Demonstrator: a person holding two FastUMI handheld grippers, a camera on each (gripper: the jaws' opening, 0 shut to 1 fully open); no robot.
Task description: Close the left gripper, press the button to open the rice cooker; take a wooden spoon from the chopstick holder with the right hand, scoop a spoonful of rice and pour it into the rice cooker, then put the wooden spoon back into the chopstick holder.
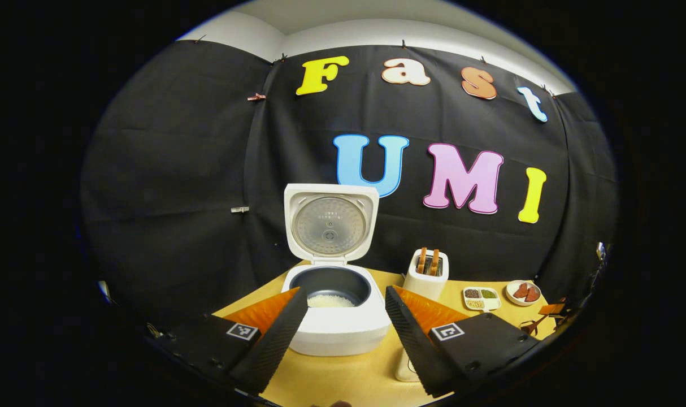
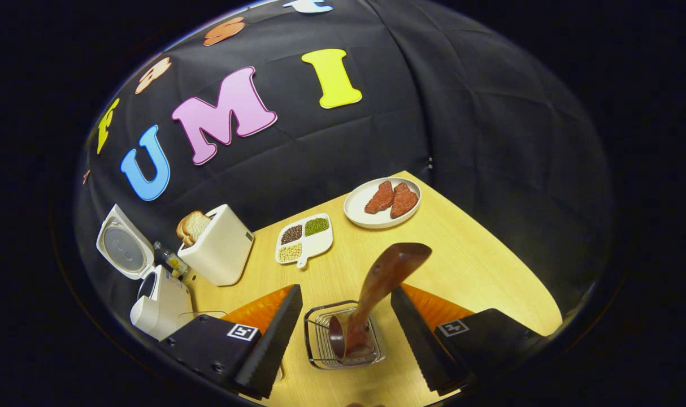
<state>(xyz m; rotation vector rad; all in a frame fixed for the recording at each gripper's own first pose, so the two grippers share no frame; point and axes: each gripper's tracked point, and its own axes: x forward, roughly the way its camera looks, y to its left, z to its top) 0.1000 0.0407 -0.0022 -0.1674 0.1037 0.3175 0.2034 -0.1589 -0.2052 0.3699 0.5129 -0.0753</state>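
In the left gripper view the white rice cooker stands with its lid raised upright, and white rice lies in the dark inner pot. My left gripper is open just in front of the cooker, holding nothing. In the right gripper view a wire chopstick holder stands on the table with a brown wooden spoon leaning in it, broad end up. My right gripper is open above the holder, one finger on each side of the spoon, touching nothing. The open rice cooker is at far left.
A white toaster with bread stands beside the cooker on the wooden table. A divided dish of grains and a plate with two red meat pieces lie behind the holder. A small bottle is between cooker and toaster.
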